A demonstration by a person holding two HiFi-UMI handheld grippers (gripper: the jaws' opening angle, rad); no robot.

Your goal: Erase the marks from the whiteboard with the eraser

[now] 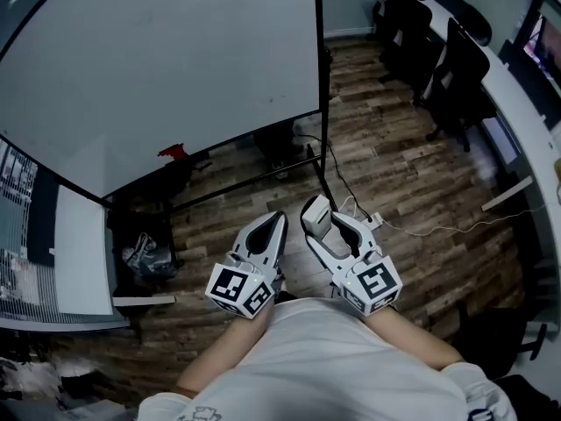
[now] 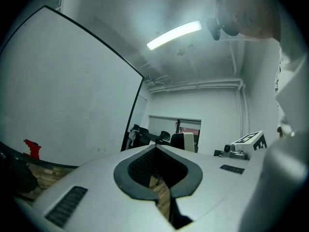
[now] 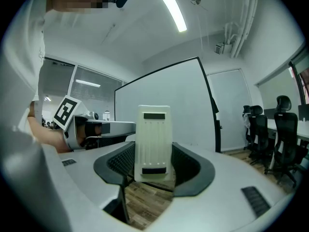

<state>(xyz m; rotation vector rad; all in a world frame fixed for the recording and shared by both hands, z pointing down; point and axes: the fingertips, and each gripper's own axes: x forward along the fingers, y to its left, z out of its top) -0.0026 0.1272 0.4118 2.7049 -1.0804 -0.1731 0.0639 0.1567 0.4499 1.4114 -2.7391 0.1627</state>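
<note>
The whiteboard (image 1: pixel 166 68) fills the upper left of the head view, plain white in a black frame; it also shows in the left gripper view (image 2: pixel 63 91) and the right gripper view (image 3: pixel 164 100). A cream rectangular eraser (image 3: pixel 153 134) stands upright between the pads of my right gripper (image 3: pixel 153 153), which is shut on it. In the head view both grippers are held close to the person's body, well short of the board: the right gripper (image 1: pixel 324 220) with the eraser (image 1: pixel 316 209), and beside it the left gripper (image 1: pixel 279 221), shut with nothing in it (image 2: pixel 155 149).
A small red object (image 1: pixel 173 152) sits at the board's lower edge. The board's stand bar (image 1: pixel 254 181) crosses the wooden floor below it. Black office chairs (image 1: pixel 456 68) and a long desk (image 1: pixel 517 103) line the right. A cable (image 1: pixel 421 229) trails on the floor. A white cabinet (image 1: pixel 83 253) stands at the left.
</note>
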